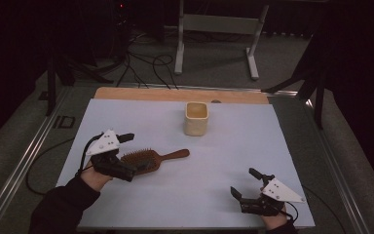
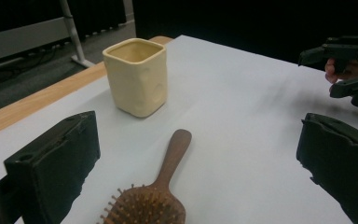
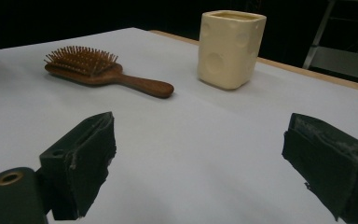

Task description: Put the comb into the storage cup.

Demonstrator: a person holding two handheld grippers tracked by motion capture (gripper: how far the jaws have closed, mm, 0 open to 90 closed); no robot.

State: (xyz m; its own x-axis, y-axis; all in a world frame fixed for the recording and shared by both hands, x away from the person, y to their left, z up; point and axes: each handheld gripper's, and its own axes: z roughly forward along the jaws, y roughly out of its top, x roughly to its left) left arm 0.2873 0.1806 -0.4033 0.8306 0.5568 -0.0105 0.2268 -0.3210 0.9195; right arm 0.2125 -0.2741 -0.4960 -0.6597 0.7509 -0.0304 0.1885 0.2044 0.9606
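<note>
Reaching for the hairbrush

Left hand-held gripper (image 1: 126,157) gapes over the hairbrush (image 1: 148,160); next, pinch it. Right hand-held gripper (image 1: 247,184) idles open at five o'clock.

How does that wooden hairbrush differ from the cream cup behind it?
The hairbrush is dark brown wood, while the cup is pale cream. The hairbrush lies flat with bristles up; the cup stands upright, open at the top. The hairbrush sits between the open jaws of the left gripper; the cup stands apart. Both rest on the white table sheet.
</note>
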